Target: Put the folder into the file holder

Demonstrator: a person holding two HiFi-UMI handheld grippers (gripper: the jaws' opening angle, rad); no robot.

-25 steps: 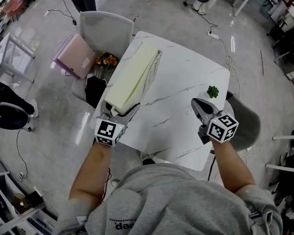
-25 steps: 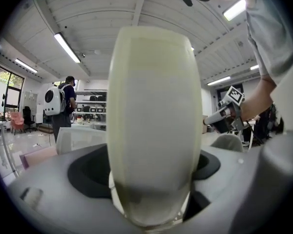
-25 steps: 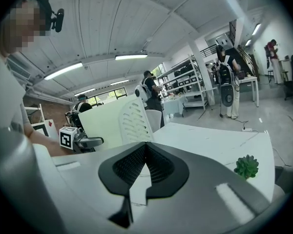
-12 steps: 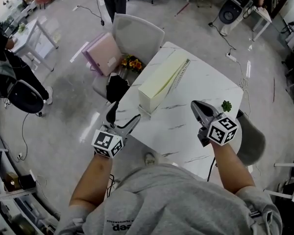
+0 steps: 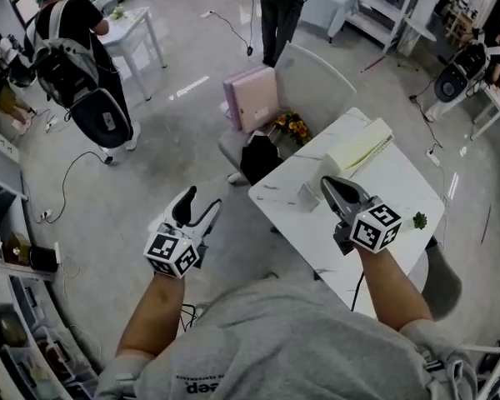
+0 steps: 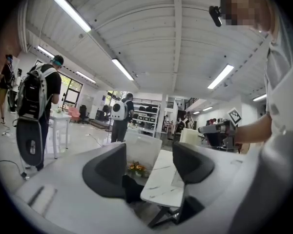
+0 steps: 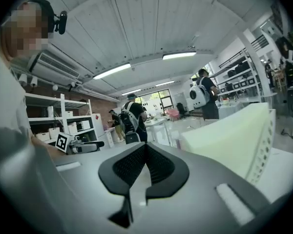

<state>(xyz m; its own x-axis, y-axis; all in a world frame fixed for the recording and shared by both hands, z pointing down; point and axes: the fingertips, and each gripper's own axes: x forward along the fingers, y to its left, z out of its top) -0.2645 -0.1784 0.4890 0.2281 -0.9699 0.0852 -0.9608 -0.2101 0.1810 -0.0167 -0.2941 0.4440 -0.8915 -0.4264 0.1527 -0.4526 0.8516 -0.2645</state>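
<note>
Both grippers are held up in front of the person, and neither touches anything. The left gripper [image 5: 198,205] hangs over the floor [image 5: 133,165], off the table's near-left edge. Its jaws stand apart with nothing between them, and they have just been closing a little. The right gripper [image 5: 329,187] is over the white marble table [image 5: 392,192], its jaws pressed together on nothing. The pink folder [image 5: 251,98] stands on edge at the white chair [image 5: 317,80] beyond the table's far-left corner, well apart from both grippers. The cream file holder [image 5: 360,146] lies on the far part of the table, and its perforated side shows in the right gripper view. Between chair and table there's a bunch of orange and yellow flowers [image 5: 292,127] and a black bag [image 5: 262,158]. A small green plant [image 5: 419,220] sits near the table's right edge. Farther off, a person with a backpack [image 5: 67,36] stands by a small white table.
</note>
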